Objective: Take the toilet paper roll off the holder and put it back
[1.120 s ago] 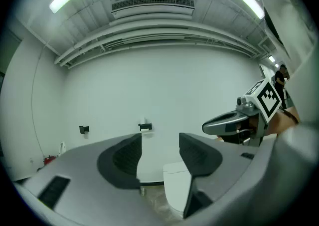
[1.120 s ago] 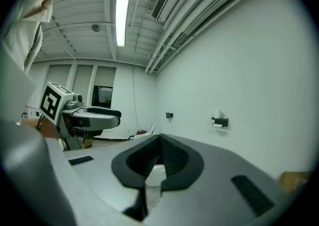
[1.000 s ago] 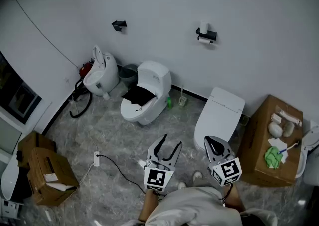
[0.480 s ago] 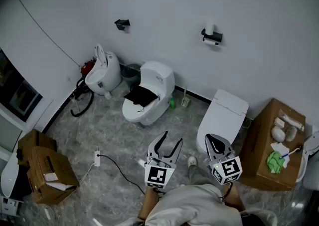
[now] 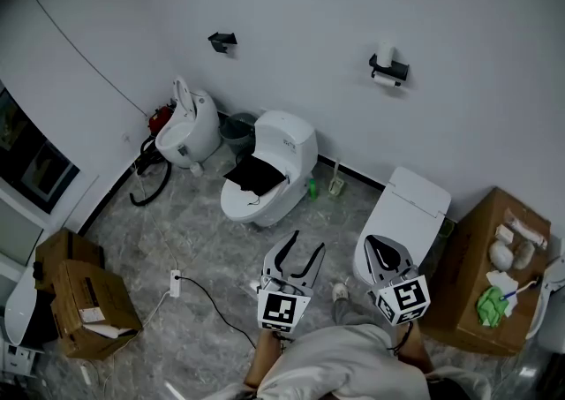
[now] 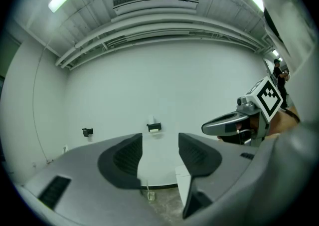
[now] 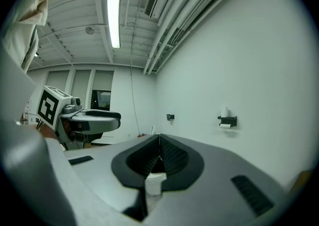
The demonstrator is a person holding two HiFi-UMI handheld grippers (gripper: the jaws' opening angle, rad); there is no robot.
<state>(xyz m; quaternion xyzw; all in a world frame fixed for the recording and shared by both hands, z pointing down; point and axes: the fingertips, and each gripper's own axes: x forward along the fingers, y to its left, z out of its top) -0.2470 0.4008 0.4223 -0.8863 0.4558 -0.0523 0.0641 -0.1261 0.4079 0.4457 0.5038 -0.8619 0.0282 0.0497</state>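
Two hand-held grippers hover well short of the wall-mounted holder point(image 5: 389, 68) in a bare white washroom, the toilet paper roll point(image 5: 385, 79) untouched. Far to the left of the holder, roughly level with it on the wall, sits a small black bracket point(image 5: 222, 39). Low and to the left of the holder, the left gripper point(image 5: 307, 243) has its jaws spread and drawing together, with nothing between them but open air. Almost straight below the holder, the right gripper point(image 5: 374, 246) has its jaws pressed together and carries nothing. The roll hangs beneath the holder's black shelf, and a second white roll point(image 5: 386, 52) stands upright on top of the holder. Both are well apart from either tool. From the floor the hanging roll looks light and soft, paper wound on a hollow core, so it would likely dent under a hard squeeze and its loose tail could unwind. The safer hold is probably a gentle pinch across its round flanks near the middle, with the jaws opened wider than the roll first. It could then slide along the holder's bar, whose open end cannot be made out from here.
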